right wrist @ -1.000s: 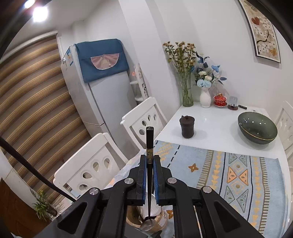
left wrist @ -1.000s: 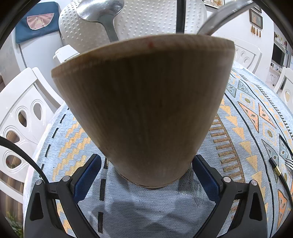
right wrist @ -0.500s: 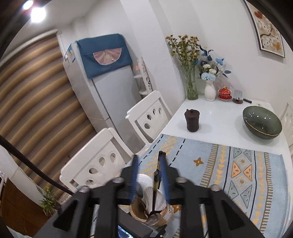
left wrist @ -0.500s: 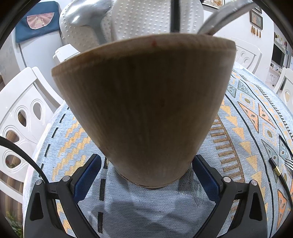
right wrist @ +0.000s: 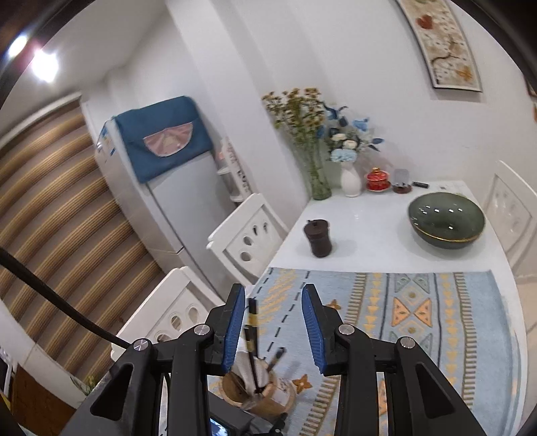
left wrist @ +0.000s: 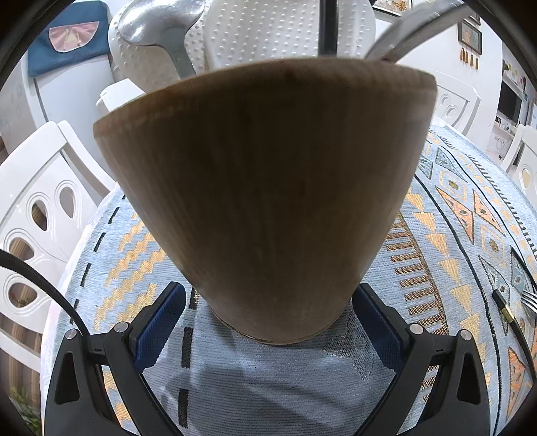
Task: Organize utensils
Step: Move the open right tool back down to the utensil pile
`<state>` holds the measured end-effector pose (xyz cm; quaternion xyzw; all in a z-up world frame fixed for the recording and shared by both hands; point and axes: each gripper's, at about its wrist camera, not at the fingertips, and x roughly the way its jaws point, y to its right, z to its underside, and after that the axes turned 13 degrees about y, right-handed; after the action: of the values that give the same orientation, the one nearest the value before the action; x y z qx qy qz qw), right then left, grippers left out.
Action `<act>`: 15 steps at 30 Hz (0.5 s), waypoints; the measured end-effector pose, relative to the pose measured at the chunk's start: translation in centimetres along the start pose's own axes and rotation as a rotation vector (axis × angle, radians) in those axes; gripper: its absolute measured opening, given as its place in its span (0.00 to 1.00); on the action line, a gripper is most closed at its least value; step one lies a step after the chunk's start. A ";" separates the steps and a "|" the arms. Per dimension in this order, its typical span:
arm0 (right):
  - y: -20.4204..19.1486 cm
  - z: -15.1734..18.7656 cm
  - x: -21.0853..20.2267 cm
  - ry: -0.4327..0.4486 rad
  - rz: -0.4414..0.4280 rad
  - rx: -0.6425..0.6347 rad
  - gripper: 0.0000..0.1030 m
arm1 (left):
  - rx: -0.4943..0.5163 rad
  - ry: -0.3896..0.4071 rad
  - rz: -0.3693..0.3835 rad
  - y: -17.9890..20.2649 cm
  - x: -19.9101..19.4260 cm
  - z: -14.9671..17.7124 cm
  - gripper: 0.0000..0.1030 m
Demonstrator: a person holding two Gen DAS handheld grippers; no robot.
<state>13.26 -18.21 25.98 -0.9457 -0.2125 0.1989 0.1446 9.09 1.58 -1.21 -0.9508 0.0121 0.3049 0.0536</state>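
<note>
A wooden utensil holder stands on the patterned cloth, and my left gripper is shut on its base, one blue pad on each side. A spoon, a white dotted paddle, a black handle and a silver handle stick out of it. My right gripper hovers above the holder. Its jaws have just been opening and nothing is between the pads. The black-handled utensil stands loose in the holder below. Another black-handled utensil lies on the cloth at the right.
A dark green bowl, a brown lidded jar and flower vases stand on the far white table top. White chairs line the table's left side. A fridge stands behind them.
My right gripper opened and let go of the black-handled utensil, which dropped into the holder, then drew up and away. The spoon in the holder leaned left. My left gripper stayed put.
</note>
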 end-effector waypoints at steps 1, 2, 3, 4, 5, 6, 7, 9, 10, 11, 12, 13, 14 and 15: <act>0.4 0.0 -0.3 0.001 0.009 0.007 0.33 | 0.000 0.000 0.000 0.0 0.0 0.0 0.98; 0.9 0.0 -0.6 0.000 0.019 0.015 0.33 | 0.000 0.000 0.000 0.0 0.0 0.0 0.98; 1.4 0.1 -0.9 -0.001 0.032 0.024 0.33 | -0.001 0.000 0.001 -0.1 0.1 0.0 0.98; 2.0 0.2 -1.3 -0.005 0.048 0.033 0.34 | -0.001 0.000 0.000 0.0 0.0 0.0 0.98; 2.5 0.3 -1.6 -0.009 0.060 0.040 0.34 | -0.001 0.000 0.000 0.0 0.0 0.0 0.98; 3.1 0.6 -1.9 -0.014 0.075 0.048 0.34 | -0.001 0.000 0.000 0.0 0.0 0.0 0.98; 3.7 0.9 -2.3 -0.021 0.091 0.056 0.35 | -0.001 0.000 0.001 -0.1 0.1 0.0 0.98; 5.0 1.8 -3.0 -0.044 0.122 0.075 0.35 | -0.001 0.000 0.001 -0.1 0.1 0.0 0.98; 5.5 2.3 -3.2 -0.056 0.135 0.083 0.35 | -0.001 0.000 0.000 -0.1 0.0 0.0 0.98; 6.2 2.9 -3.4 -0.076 0.151 0.093 0.36 | -0.001 0.000 0.000 -0.1 0.0 0.0 0.98; 6.8 3.6 -3.6 -0.096 0.165 0.102 0.36 | -0.001 -0.001 0.001 -0.1 0.1 0.0 0.98; 7.4 4.5 -3.7 -0.125 0.180 0.113 0.36 | -0.001 0.000 0.001 -0.1 0.0 0.0 0.98; 8.1 5.6 -3.8 -0.159 0.195 0.126 0.36 | -0.001 0.000 0.001 -0.1 0.0 0.0 0.98; 8.6 6.4 -3.8 -0.186 0.206 0.139 0.38 | -0.001 -0.001 0.000 -0.1 0.1 0.0 0.98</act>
<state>10.29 -26.22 18.40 -0.9278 -0.1124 0.3135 0.1683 9.17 1.72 -1.25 -0.9508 0.0121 0.3051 0.0529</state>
